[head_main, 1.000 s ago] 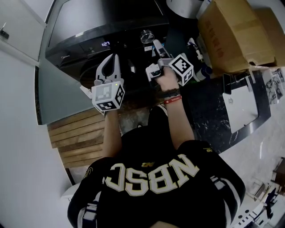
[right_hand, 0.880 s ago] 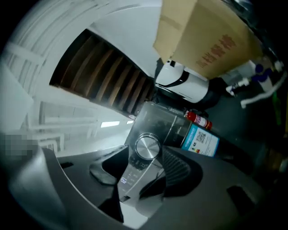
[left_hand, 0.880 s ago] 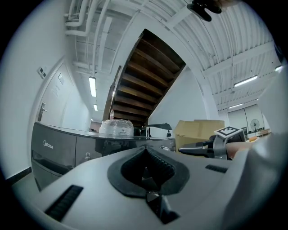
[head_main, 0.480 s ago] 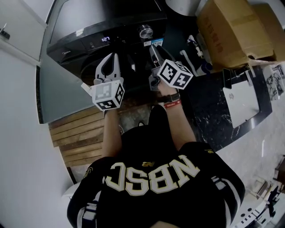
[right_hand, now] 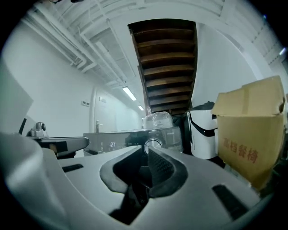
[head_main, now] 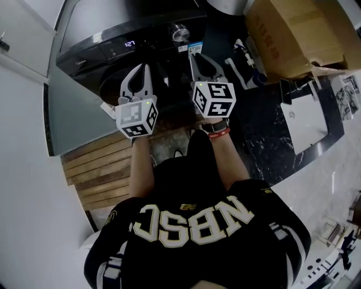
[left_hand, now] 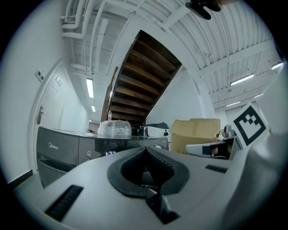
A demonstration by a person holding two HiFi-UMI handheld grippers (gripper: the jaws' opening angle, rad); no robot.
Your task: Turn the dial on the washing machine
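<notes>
On the washer's [head_main: 130,17] front, the dial [head_main: 180,33] sits just ahead of the right gripper [head_main: 197,58], not touching it. That gripper's jaws are closing, with nothing between them. The left gripper [head_main: 144,69] is beside it, with its jaws shut and empty.

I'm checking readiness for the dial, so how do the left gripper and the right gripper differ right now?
The left gripper has its jaws shut; the right gripper is closing its jaws, with only a slim gap showing. The right gripper lines up with the dial; the left gripper aims left of it. Both are empty and touch nothing.
</notes>
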